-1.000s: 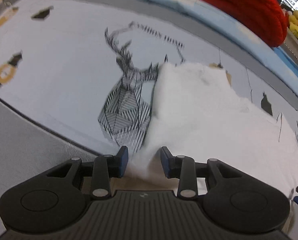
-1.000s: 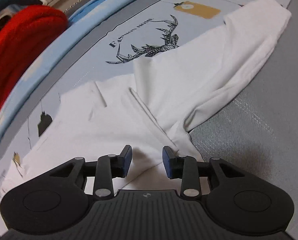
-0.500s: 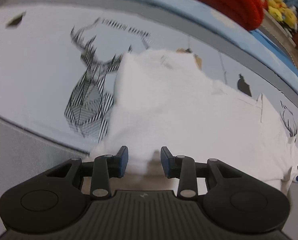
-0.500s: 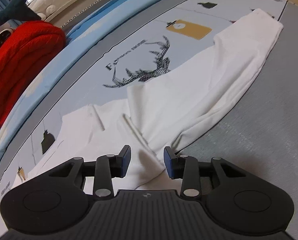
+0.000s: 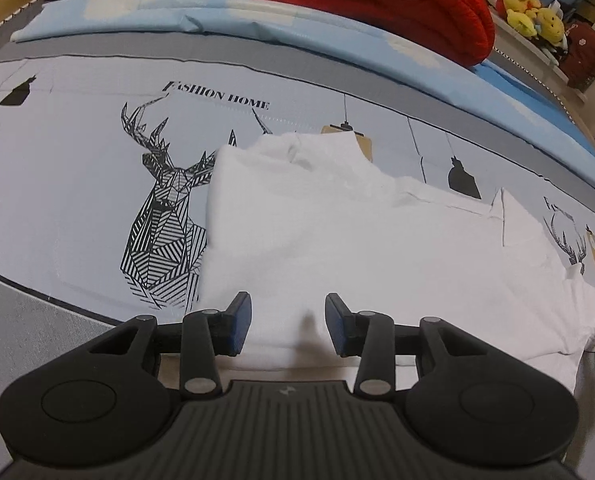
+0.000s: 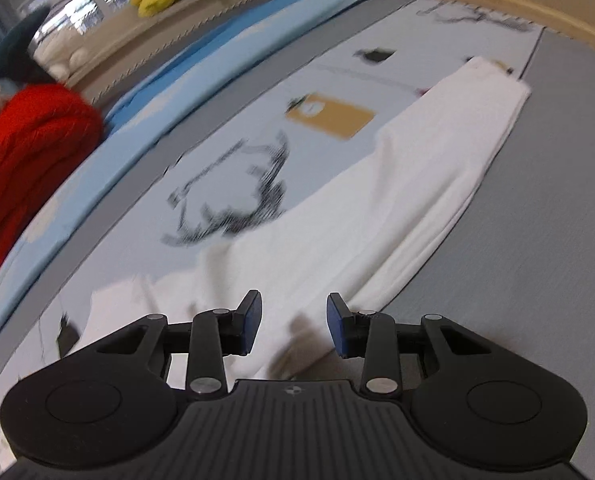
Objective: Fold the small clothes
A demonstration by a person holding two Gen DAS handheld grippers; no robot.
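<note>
Now, from the left wrist we see the white garment spread on the printed bedsheet, its near side already folded over, long axis running off to the right. Our left tool hovers over the cloth, jaws apart, gripping nothing. From the right wrist, one sleeve stretches away up-right, unfolded yet; the right tool is likewise apart, empty.
</note>
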